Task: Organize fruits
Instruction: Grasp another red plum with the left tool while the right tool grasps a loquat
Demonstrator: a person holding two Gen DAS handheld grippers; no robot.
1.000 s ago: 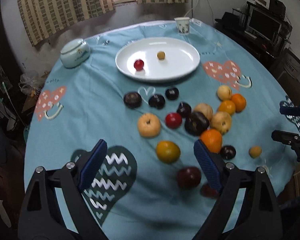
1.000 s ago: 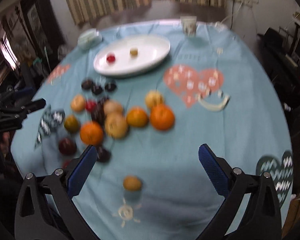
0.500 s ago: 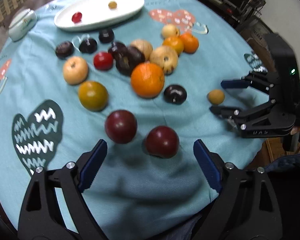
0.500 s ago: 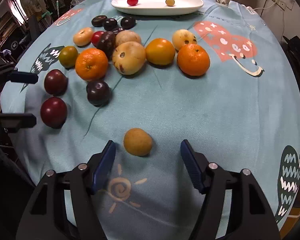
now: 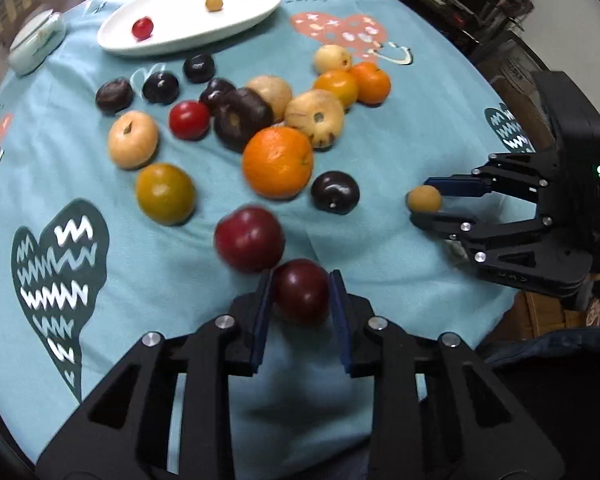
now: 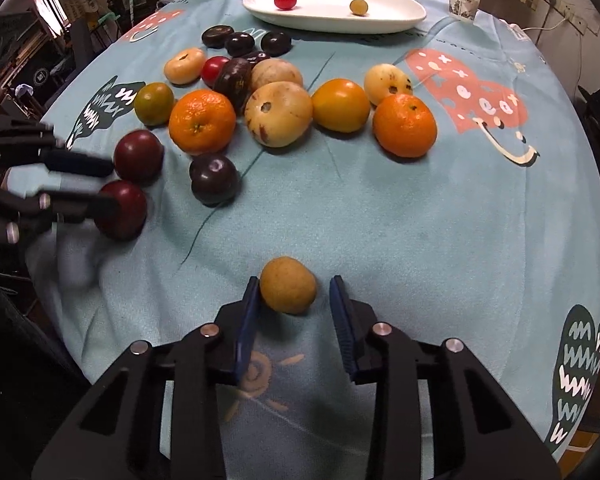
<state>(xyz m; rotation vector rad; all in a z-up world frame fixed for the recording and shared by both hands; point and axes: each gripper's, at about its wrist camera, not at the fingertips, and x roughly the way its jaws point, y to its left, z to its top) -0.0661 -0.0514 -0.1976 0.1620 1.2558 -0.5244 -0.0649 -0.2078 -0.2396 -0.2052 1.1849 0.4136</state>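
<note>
Both grippers have closed in over the last half second, and each now has a fruit between its fingers. My left gripper went from wide open to pinched on the near dark red plum; both blue pads sit against its sides, so I read that as a grip, though the plum still appears to rest on the tablecloth. Its twin, the second red plum, lies just beyond, touching or nearly so.

My right gripper has narrowed around the small tan fruit at the near edge. The left pad touches it, but a gap shows on the right side, so those jaws are partly closed and not yet holding.

Judging by the white plate at the far end, which carries only a small red fruit and a small yellow one, sorting has barely started. Most fruit stays clustered mid-table around the big orange. Next I'd finish the right squeeze, then lift both.
</note>
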